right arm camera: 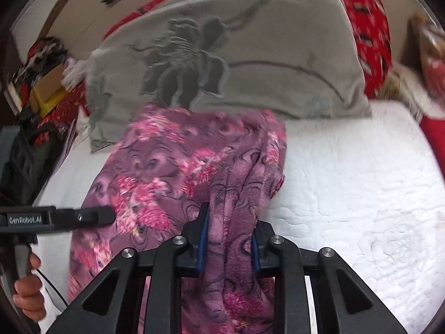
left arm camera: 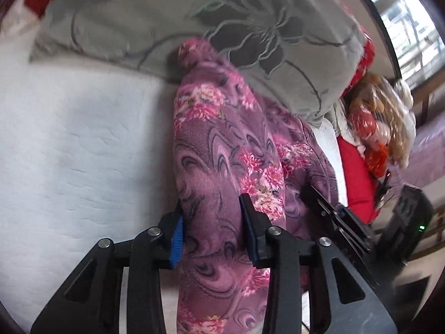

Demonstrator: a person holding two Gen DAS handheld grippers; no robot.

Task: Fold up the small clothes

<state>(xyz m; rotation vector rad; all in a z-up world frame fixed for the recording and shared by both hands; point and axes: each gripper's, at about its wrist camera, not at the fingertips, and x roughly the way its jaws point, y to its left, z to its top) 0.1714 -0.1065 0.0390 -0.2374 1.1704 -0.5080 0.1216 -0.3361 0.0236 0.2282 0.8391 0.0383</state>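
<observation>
A purple fleece garment with pink flowers [left arm camera: 222,153] is lifted off the white quilted bed [left arm camera: 69,153] and hangs in a bunched fold. My left gripper [left arm camera: 212,220] is shut on one part of it, with fabric filling the gap between its blue pads. In the right wrist view the same garment [right arm camera: 172,167] drapes toward the camera, and my right gripper [right arm camera: 229,236] is shut on a gathered ridge of it. The left gripper's black finger [right arm camera: 89,215] reaches into the cloth from the left, with a person's hand [right arm camera: 27,292] below it.
A grey pillow with a dark flower pattern [right arm camera: 236,55] lies just behind the garment. Red patterned bedding [right arm camera: 370,33] sits behind it. Boxes and clutter [right arm camera: 47,83] stand at the left. A plastic bag of red and orange items [left arm camera: 375,122] and a window [left arm camera: 411,14] are at the right.
</observation>
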